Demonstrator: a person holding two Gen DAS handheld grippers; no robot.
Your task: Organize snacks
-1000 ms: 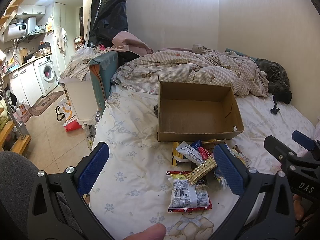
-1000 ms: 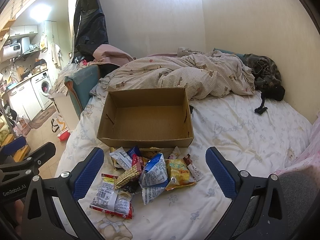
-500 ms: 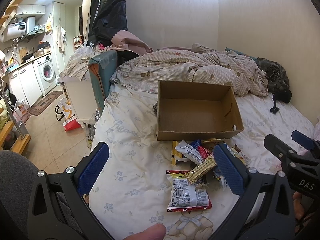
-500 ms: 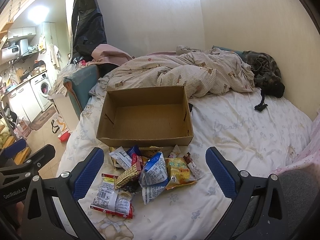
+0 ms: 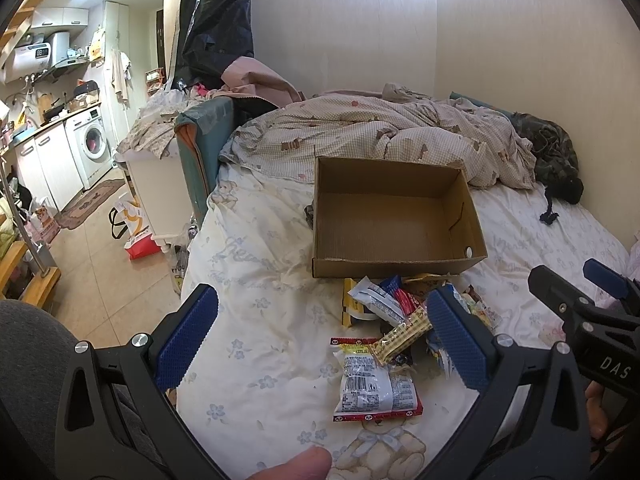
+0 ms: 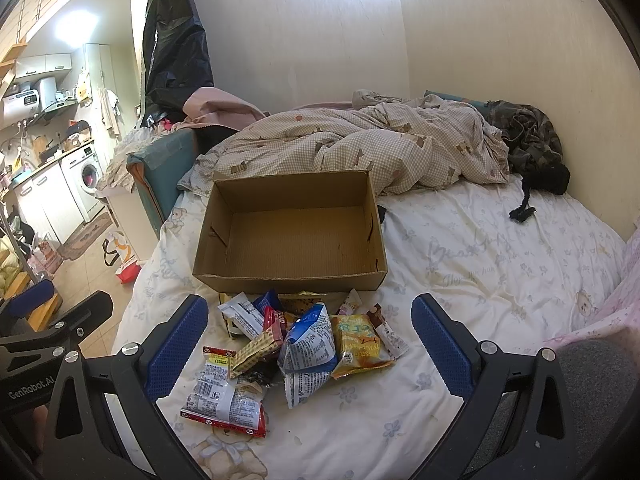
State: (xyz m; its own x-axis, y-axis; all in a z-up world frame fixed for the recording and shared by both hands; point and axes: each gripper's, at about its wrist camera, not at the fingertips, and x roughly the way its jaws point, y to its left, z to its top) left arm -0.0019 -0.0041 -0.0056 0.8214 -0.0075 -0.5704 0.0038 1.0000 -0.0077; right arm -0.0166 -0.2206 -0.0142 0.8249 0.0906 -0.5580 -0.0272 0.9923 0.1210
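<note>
An empty open cardboard box sits on the bed. A pile of snack packets lies just in front of it: a red-edged white packet nearest me, a wafer bar, a blue-white bag, a yellow bag. My left gripper is open and empty above the pile's left side. My right gripper is open and empty, above the pile.
A crumpled checked duvet and dark clothes lie behind the box. The bed's left edge drops to a tiled floor with a white cabinet. The other gripper shows at each view's side.
Almost nothing has changed; the views shifted very slightly. Both grippers stay open and the snacks and box have not moved.
</note>
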